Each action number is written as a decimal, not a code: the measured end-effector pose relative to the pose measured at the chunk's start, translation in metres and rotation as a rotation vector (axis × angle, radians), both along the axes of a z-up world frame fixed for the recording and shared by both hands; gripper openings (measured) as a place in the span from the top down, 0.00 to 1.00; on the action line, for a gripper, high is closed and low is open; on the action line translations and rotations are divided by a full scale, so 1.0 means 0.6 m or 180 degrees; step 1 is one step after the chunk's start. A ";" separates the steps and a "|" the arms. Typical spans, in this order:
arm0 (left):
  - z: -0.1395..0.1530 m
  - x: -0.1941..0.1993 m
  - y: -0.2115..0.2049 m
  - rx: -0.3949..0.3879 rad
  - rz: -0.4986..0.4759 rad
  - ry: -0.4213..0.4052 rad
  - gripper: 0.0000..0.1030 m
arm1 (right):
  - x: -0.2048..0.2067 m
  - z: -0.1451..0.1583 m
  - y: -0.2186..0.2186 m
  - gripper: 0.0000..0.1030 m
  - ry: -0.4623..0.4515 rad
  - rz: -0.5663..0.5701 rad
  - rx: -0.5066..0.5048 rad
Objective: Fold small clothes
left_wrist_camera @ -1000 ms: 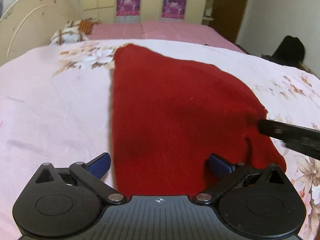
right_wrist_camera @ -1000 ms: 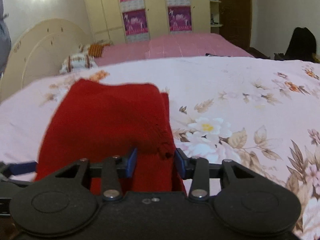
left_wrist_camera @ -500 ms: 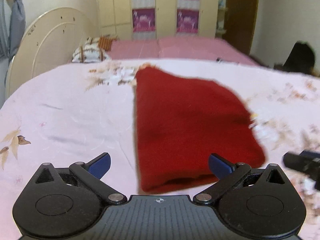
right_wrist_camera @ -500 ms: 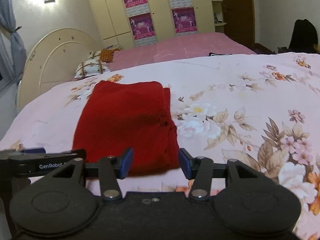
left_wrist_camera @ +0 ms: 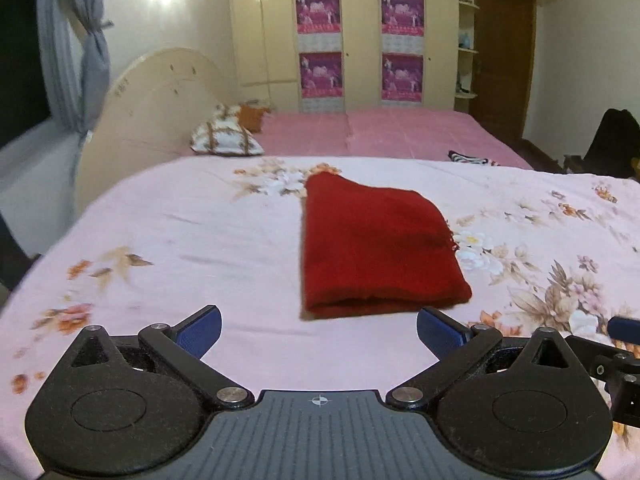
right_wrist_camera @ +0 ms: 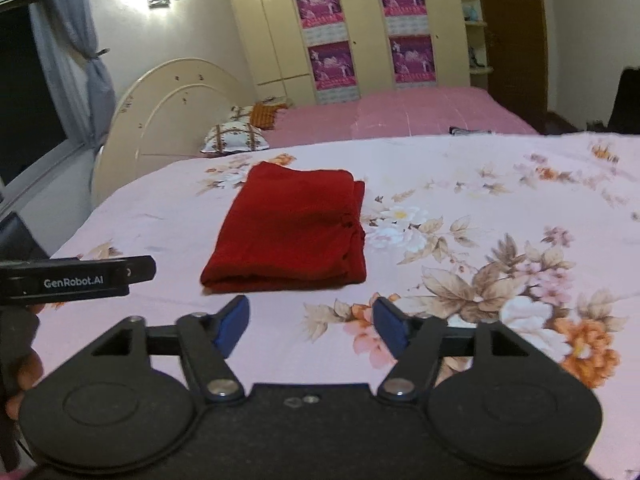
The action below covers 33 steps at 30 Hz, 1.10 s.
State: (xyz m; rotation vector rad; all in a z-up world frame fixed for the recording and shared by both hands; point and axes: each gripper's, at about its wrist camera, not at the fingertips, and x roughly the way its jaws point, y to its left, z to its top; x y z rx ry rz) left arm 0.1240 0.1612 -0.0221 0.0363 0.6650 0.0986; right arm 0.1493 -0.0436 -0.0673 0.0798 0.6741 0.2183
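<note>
folded red garment [left_wrist_camera: 372,248] lies on the floral bed [left_wrist_camera: 180,240], now farther off at 12 o'clock as left hand-held gripper [left_wrist_camera: 318,330] and right hand-held gripper [right_wrist_camera: 310,326], jaws just opening, pull back spread and empty.

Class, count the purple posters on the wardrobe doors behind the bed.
4, in two columns: upper left, lower left, upper right, lower right. None seem hidden, though the wardrobe runs beyond the picture's top edge.

Left claw [left_wrist_camera: 318,330] agape, right claw [right_wrist_camera: 311,326] just widening
</note>
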 end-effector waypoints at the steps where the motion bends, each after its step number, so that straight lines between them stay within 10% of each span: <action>1: 0.011 -0.018 -0.005 0.0019 0.0028 0.0015 0.00 | -0.014 0.009 0.000 0.28 -0.0023 0.0014 -0.0059; 13: 0.092 -0.168 -0.025 -0.0155 0.0157 -0.0146 0.00 | -0.132 0.109 0.022 0.18 -0.0454 -0.0060 -0.0522; 33: 0.093 -0.230 -0.020 -0.0100 0.0302 -0.0164 0.00 | -0.165 0.098 0.008 0.17 -0.0536 -0.0421 -0.0503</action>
